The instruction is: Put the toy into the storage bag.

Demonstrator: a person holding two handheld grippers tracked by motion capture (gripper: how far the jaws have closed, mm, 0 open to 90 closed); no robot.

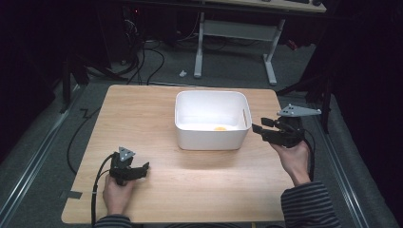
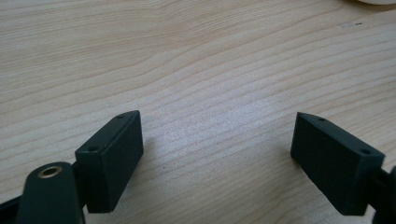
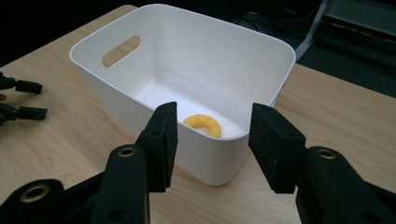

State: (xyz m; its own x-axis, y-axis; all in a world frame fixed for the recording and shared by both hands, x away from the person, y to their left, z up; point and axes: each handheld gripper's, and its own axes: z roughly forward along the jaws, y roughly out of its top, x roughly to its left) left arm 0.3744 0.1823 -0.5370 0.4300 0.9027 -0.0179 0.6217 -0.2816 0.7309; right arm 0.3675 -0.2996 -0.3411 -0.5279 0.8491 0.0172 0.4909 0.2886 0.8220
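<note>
Table (image 1: pixel 142 109): bare wood across the whole left half and along the near edge; free passage there. White bin (image 1: pixel 211 119): sole obstacle, standing right of centre toward the far side, open-topped, reachable from above; a yellow ring (image 3: pixel 202 125) lies on its floor by the near-right wall. Right gripper (image 1: pixel 260 127): held just right of the bin, a narrow strip of table beneath it. Left gripper (image 1: pixel 142 167): near-left, well apart from the bin, open wood between its jaws.

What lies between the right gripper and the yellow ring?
The white bin's near wall separates the right gripper from the yellow ring, seen in the right gripper view.
</note>
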